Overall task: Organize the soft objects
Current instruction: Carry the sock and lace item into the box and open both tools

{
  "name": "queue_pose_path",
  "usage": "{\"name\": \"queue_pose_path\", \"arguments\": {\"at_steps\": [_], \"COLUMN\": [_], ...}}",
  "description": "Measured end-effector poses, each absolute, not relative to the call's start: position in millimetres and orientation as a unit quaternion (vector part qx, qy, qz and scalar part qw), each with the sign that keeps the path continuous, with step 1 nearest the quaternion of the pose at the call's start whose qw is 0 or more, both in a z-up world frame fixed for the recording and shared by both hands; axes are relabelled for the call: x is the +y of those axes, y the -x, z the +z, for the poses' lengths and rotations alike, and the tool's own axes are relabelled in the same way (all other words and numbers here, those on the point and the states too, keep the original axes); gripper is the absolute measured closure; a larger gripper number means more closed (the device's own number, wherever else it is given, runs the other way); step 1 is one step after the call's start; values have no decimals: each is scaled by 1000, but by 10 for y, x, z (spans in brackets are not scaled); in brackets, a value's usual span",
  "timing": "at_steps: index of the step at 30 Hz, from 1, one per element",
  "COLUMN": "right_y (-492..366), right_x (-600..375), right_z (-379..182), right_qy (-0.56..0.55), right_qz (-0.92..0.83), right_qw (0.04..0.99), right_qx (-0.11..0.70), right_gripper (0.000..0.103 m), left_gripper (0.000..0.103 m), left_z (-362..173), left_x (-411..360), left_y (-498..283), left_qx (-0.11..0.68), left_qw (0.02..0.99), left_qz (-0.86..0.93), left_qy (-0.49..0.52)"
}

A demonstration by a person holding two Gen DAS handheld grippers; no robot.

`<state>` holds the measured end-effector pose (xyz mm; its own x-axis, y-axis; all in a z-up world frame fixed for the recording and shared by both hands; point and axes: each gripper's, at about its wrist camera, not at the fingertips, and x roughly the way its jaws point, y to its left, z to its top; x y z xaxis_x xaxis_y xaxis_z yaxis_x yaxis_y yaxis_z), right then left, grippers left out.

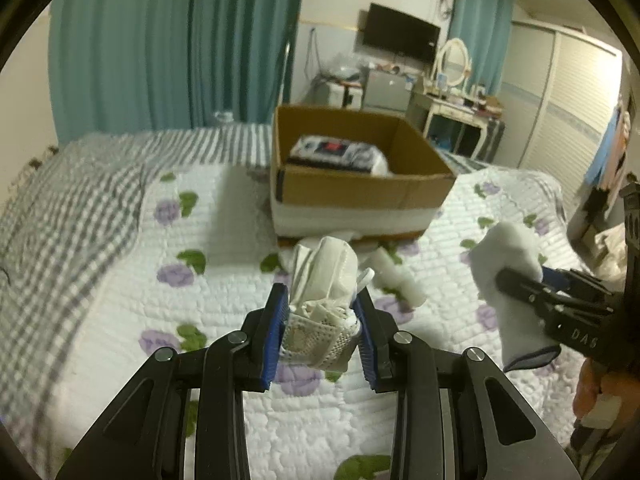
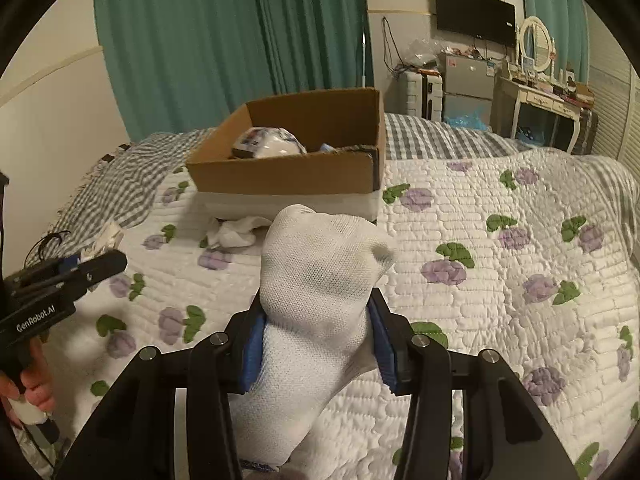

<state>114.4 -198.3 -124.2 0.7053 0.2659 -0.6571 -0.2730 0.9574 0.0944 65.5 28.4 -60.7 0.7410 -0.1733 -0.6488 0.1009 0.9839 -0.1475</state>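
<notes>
Your left gripper (image 1: 322,320) was clamped on rolled white mesh sock (image 1: 324,280); sock poked up between blue pads, above quilt (image 1: 120,320). Your right gripper (image 2: 318,340) was closed around white sock (image 2: 320,292); toe end rose past fingertips, cuff hung below the jaws. Cardboard box (image 2: 288,176) sat on bed just ahead of both grippers, with a patterned bundle (image 2: 268,142) inside. More crumpled white socks (image 2: 236,232) lay on quilt against box front.
</notes>
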Motion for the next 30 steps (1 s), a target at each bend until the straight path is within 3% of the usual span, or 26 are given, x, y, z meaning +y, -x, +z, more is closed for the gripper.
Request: {"name": "queue_pose_path", "arguments": {"at_steps": [9,18,30], "right_y": [-1266,-2022,-3497], "right_x": [-1916,-1818,-1666], "right_z": [-667,-134,-524], "right_qy": [20,37,15], "right_qz": [159,168,170], "right_qw": [936,944,930], "right_qx": [314,282,326], "right_gripper": [57,57,57], "left_gripper": [71,71,70], "left_z": [-54,369,175], "left_x": [136,-78,-226], "left_y": [-725,-1335,-2742], "left_qx": [315,284,322], "left_qw": [946,955,942], "left_qz": [-70,-83,-80], "left_qy": [22,-19,-56]}}
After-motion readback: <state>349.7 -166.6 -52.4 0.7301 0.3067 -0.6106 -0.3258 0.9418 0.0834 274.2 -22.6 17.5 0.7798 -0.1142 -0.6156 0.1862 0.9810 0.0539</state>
